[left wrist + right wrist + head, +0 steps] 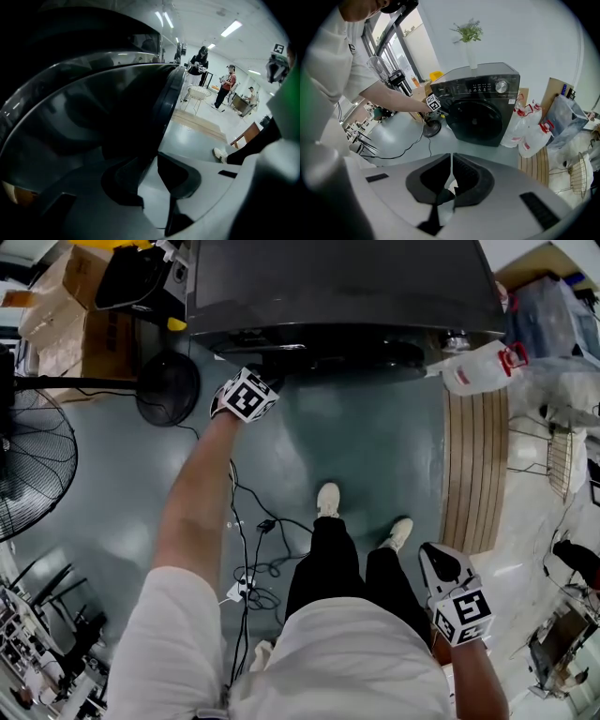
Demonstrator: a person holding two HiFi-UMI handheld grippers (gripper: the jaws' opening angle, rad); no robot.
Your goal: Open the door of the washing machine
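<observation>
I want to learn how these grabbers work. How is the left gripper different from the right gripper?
The left gripper has its jaws apart; the right gripper has its jaws together. The left gripper is right up at the rim of the door of the washing machine; the right gripper hangs back, well away from it. Both carry a marker cube.

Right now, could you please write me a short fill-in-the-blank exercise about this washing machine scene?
The tool at the door of the washing machine is the person's ____ one.
On top of the machine stands a vase holding a green ____.
The white jugs beside the machine have ____ tops.
Missing words: left; plant; red.
</observation>
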